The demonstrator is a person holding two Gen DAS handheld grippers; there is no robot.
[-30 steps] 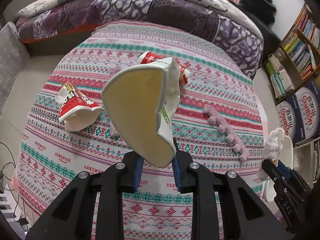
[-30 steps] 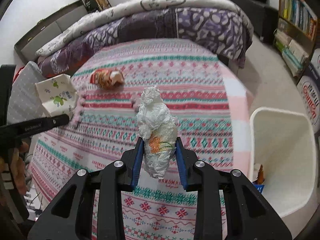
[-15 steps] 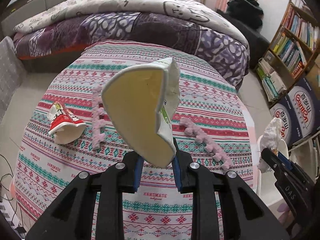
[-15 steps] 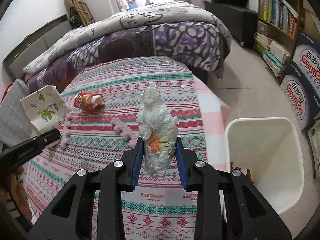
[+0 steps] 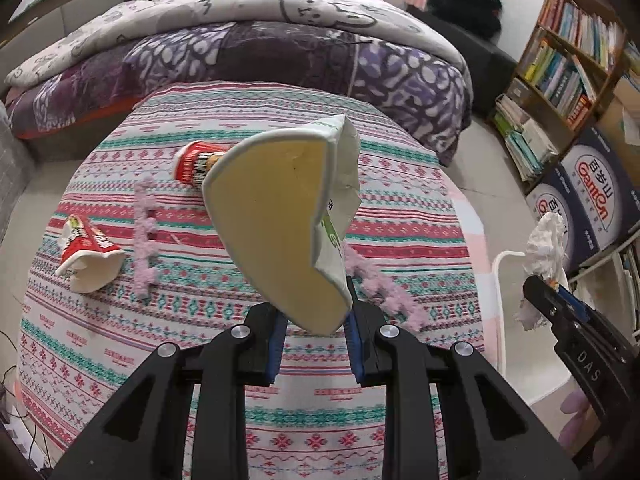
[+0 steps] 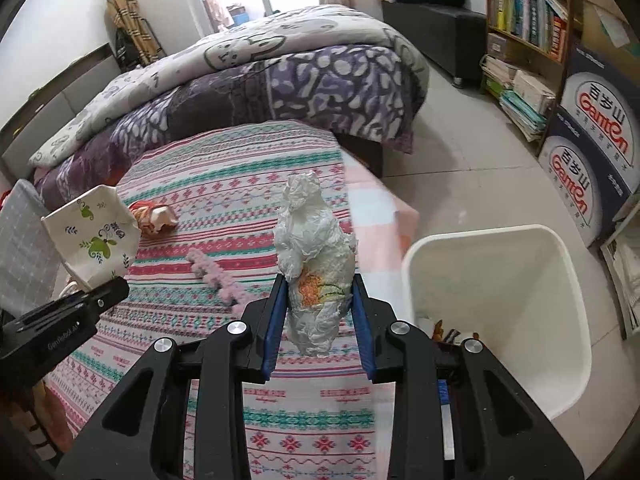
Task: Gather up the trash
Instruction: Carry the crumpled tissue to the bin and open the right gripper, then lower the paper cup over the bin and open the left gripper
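At the far left of the patterned tablecloth (image 5: 168,344) we see a crushed red cup (image 5: 89,254) lying on its side; a second ago it sat closer to the middle of the left view. Beside it on the right lies a pink yarn strip (image 5: 144,236), and farther back a red wrapper (image 5: 196,165), which half a second ago was hidden behind the carton.

Our left gripper (image 5: 314,334) is clamped on a flattened paper carton (image 5: 276,220), held up above the cloth, its cream inside facing the camera. The grip looks the same as before. A second pink strip (image 5: 384,288) shows just right of the carton.

Farther right, our right gripper (image 6: 320,320) is closed on a crumpled white tissue wad (image 6: 316,264) with an orange print, lifted over the near right part of the cloth. That grip has not changed either.

At the right, the white bin (image 6: 560,280) stands on the floor beside the table, with some scraps at its bottom. It now fills more of the right view than a second ago, and more floor and the bookshelf (image 6: 528,12) have come into sight.
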